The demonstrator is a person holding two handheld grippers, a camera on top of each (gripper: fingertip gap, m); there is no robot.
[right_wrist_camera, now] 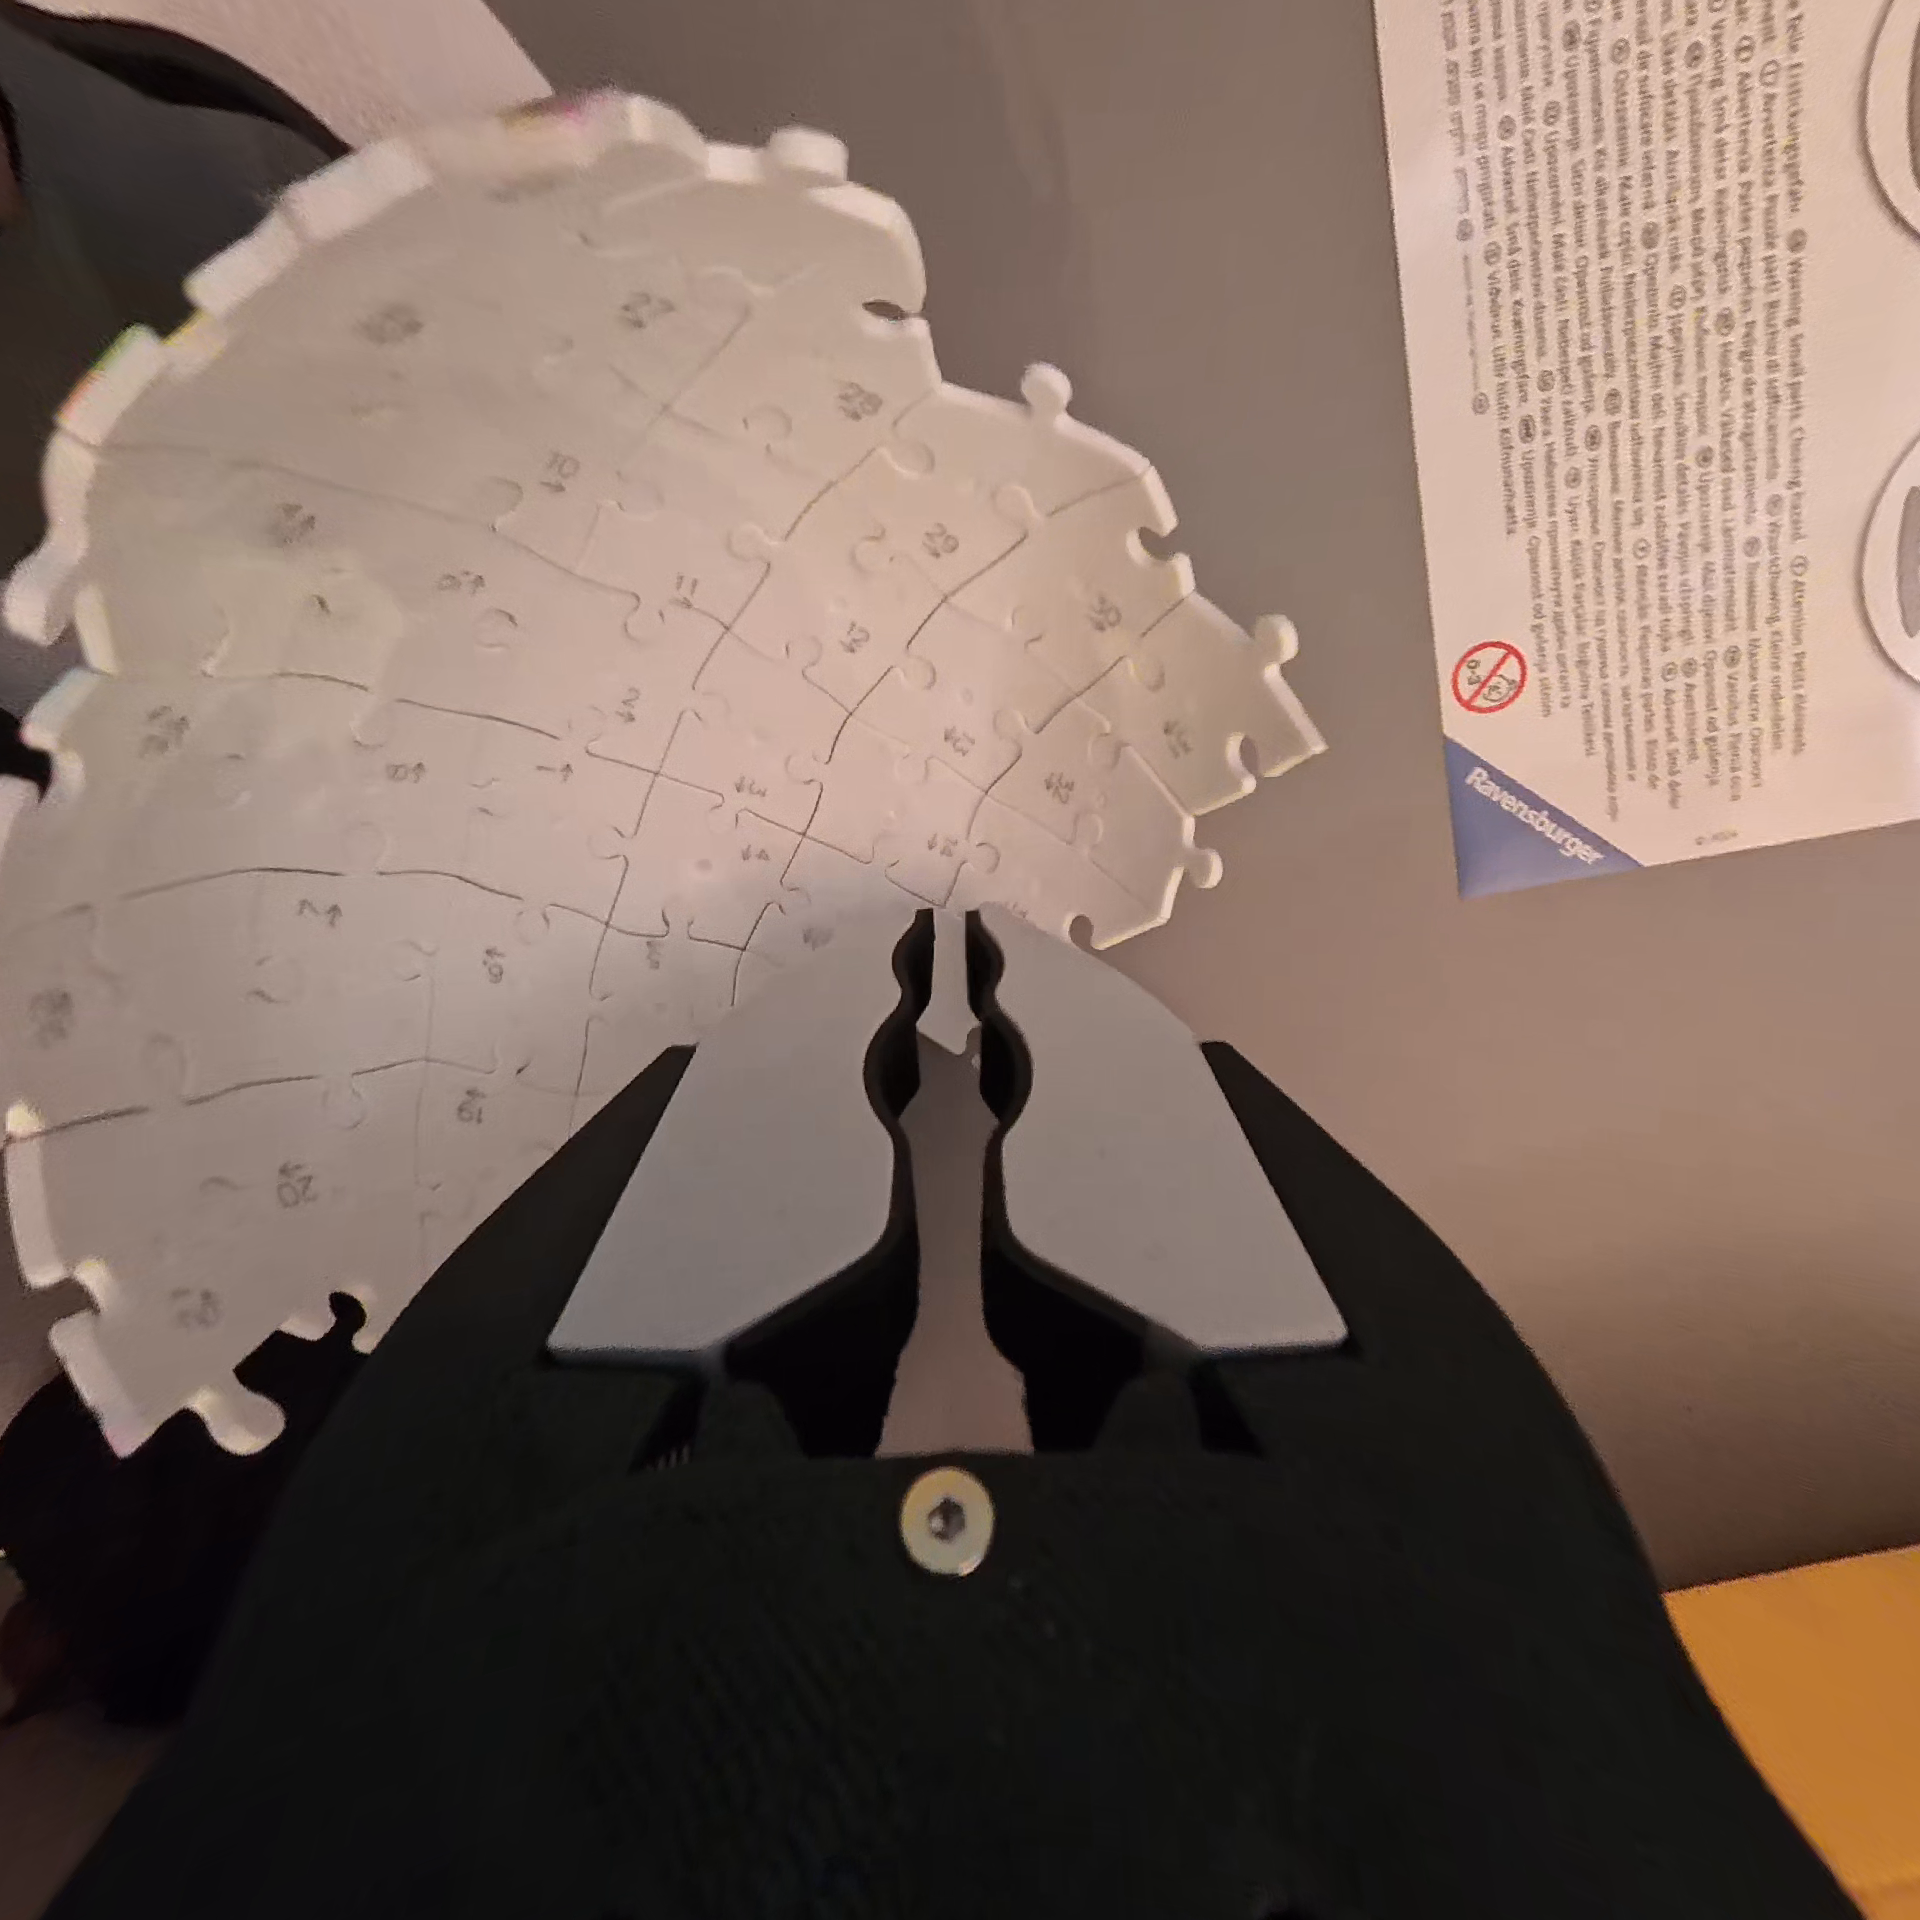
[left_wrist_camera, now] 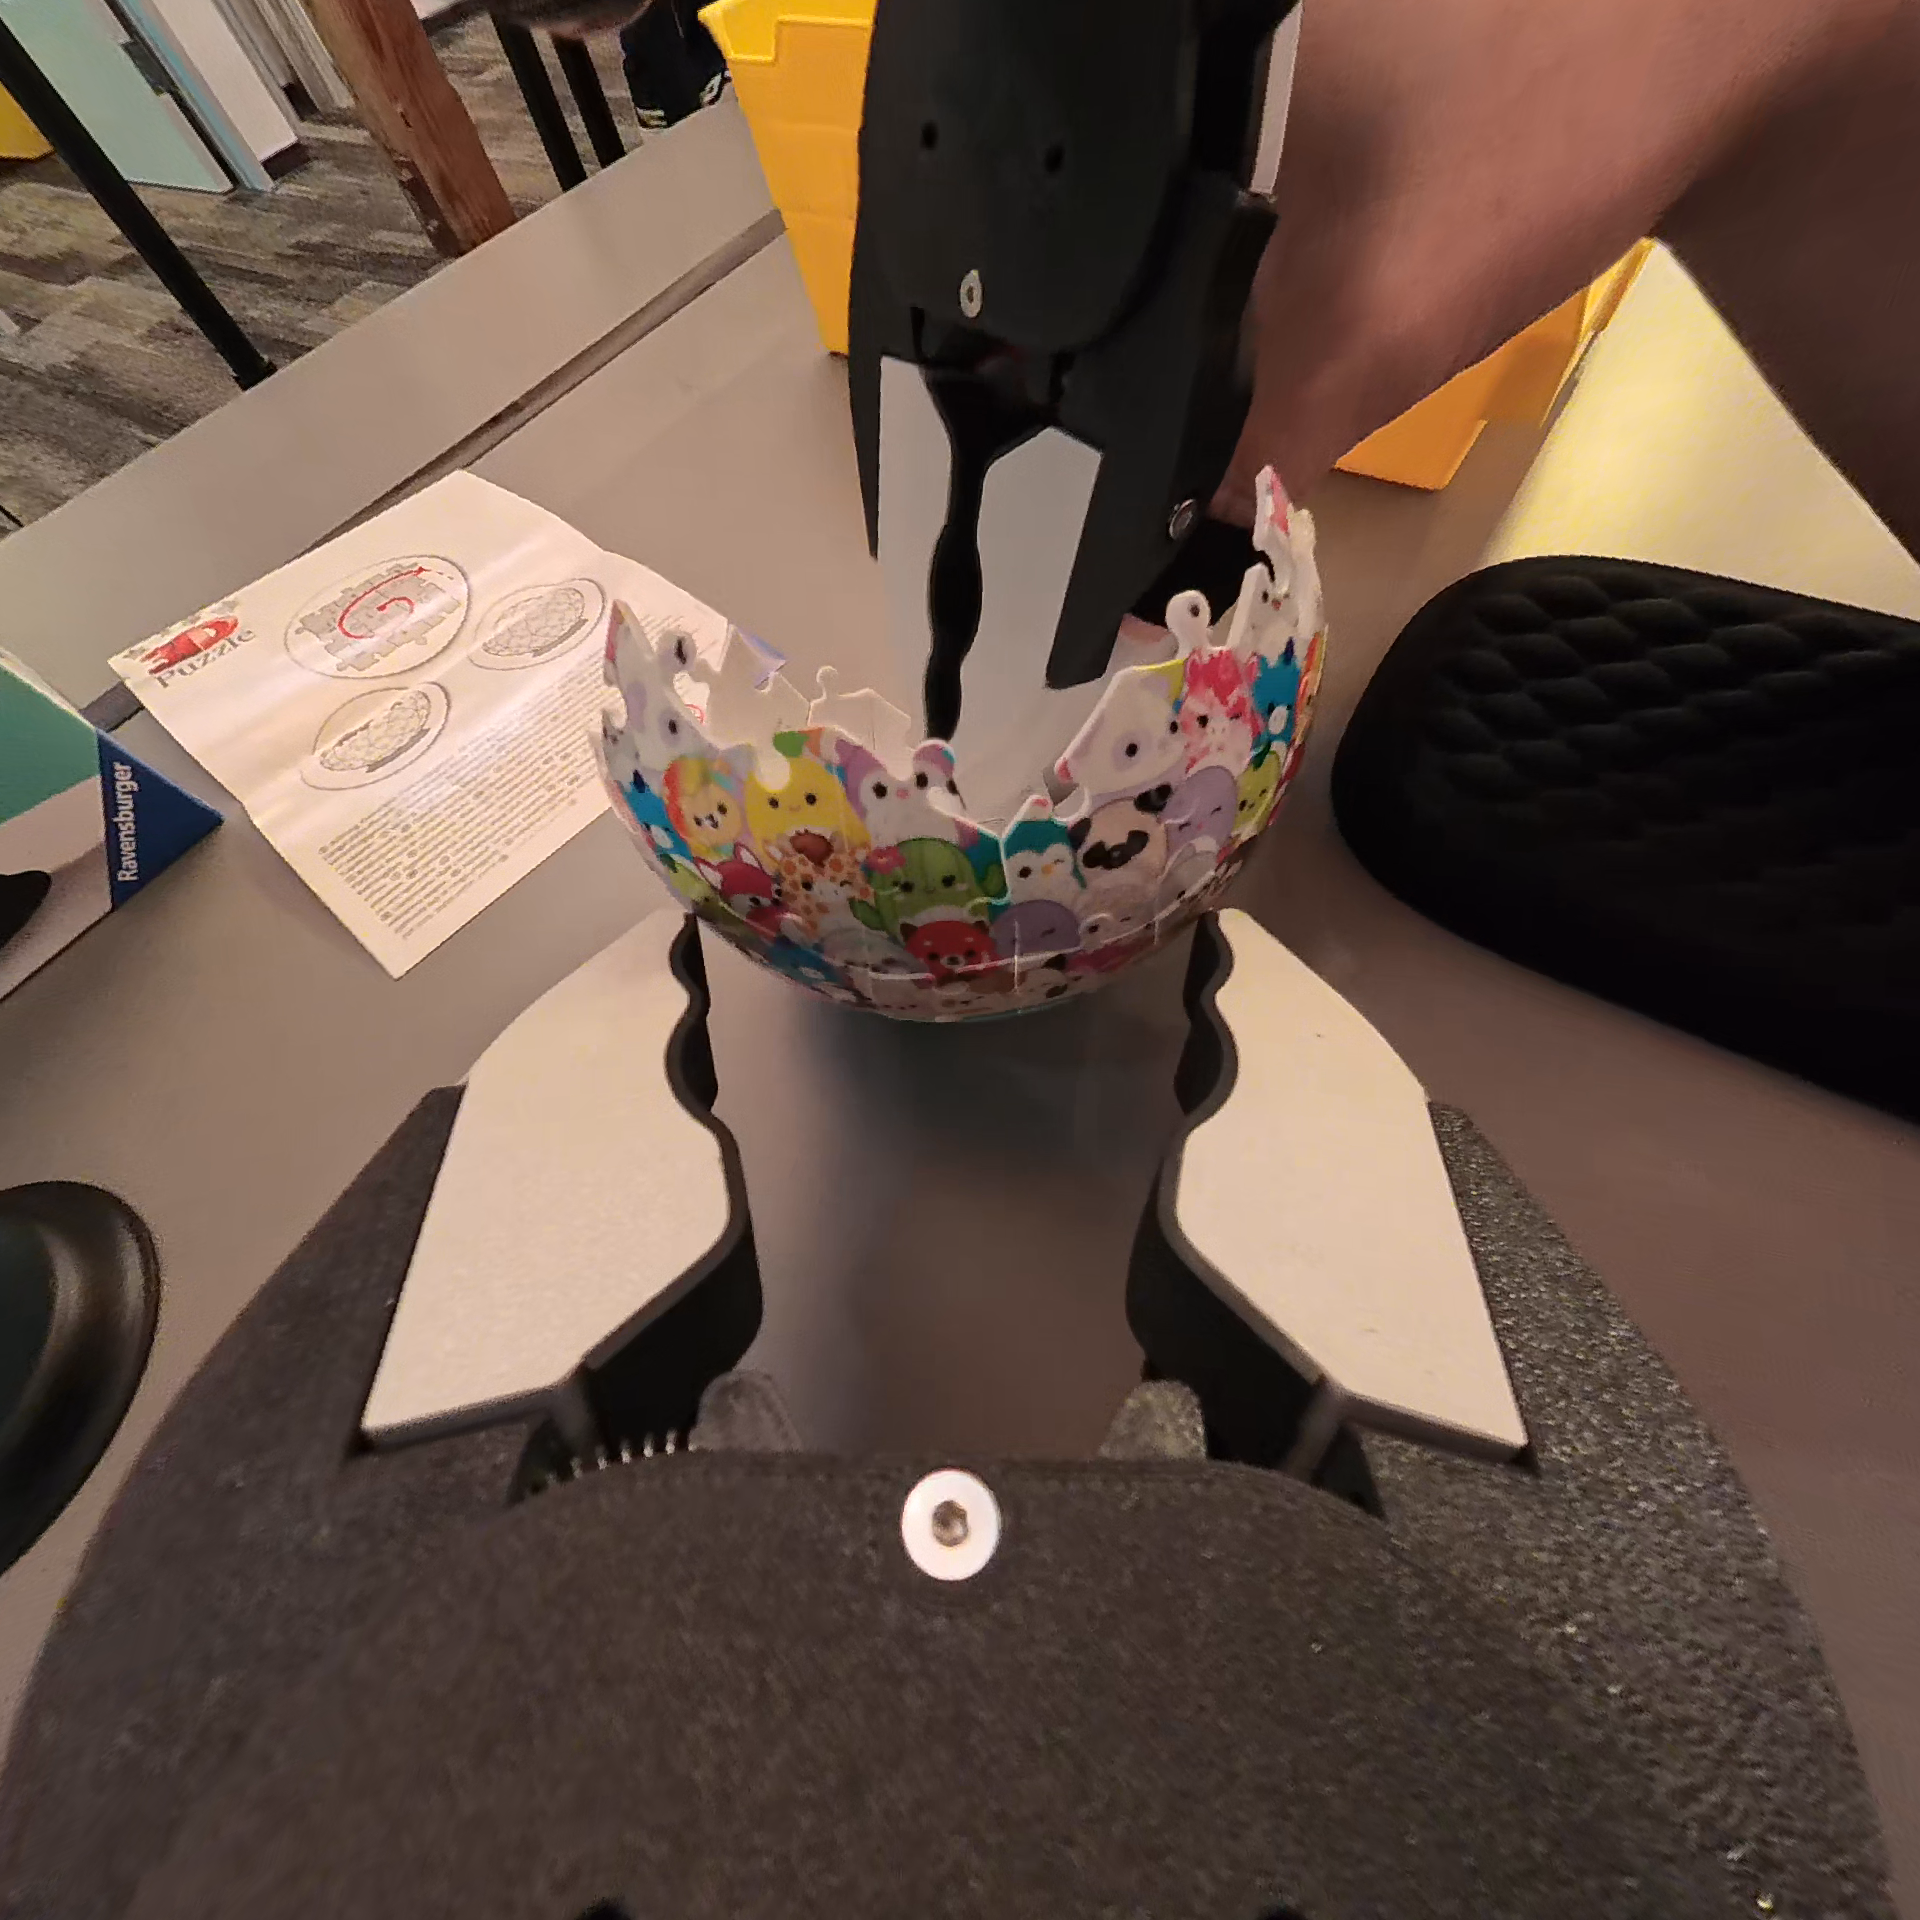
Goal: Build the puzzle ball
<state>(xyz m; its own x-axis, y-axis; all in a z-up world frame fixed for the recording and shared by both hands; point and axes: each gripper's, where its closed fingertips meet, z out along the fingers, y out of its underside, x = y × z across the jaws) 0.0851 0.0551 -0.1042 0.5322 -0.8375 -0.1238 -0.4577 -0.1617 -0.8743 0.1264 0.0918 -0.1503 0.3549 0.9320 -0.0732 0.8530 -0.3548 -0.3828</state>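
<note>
The puzzle ball is a half-built bowl [left_wrist_camera: 935,842] with colourful cartoon animals outside and a jagged open rim. It sits on the grey table [left_wrist_camera: 312,1039]. My left gripper [left_wrist_camera: 951,945] is open and empty, its fingers just short of the bowl's lower sides. My right gripper [left_wrist_camera: 987,696] comes down from above at the near rim. In the right wrist view the bowl's white numbered inside [right_wrist_camera: 520,675] fills the left. My right gripper [right_wrist_camera: 940,925] is shut on a thin white puzzle piece [right_wrist_camera: 951,1023] at the rim's edge.
A folded instruction sheet [left_wrist_camera: 416,717] lies left of the bowl, also in the right wrist view [right_wrist_camera: 1662,416]. A puzzle box [left_wrist_camera: 114,821] stands at far left. Yellow bins [left_wrist_camera: 800,156] stand behind. A black padded cushion [left_wrist_camera: 1662,800] lies right. A person's arm [left_wrist_camera: 1558,187] holds the right gripper. My right fingertips sit around 8 centimeters from my left ones.
</note>
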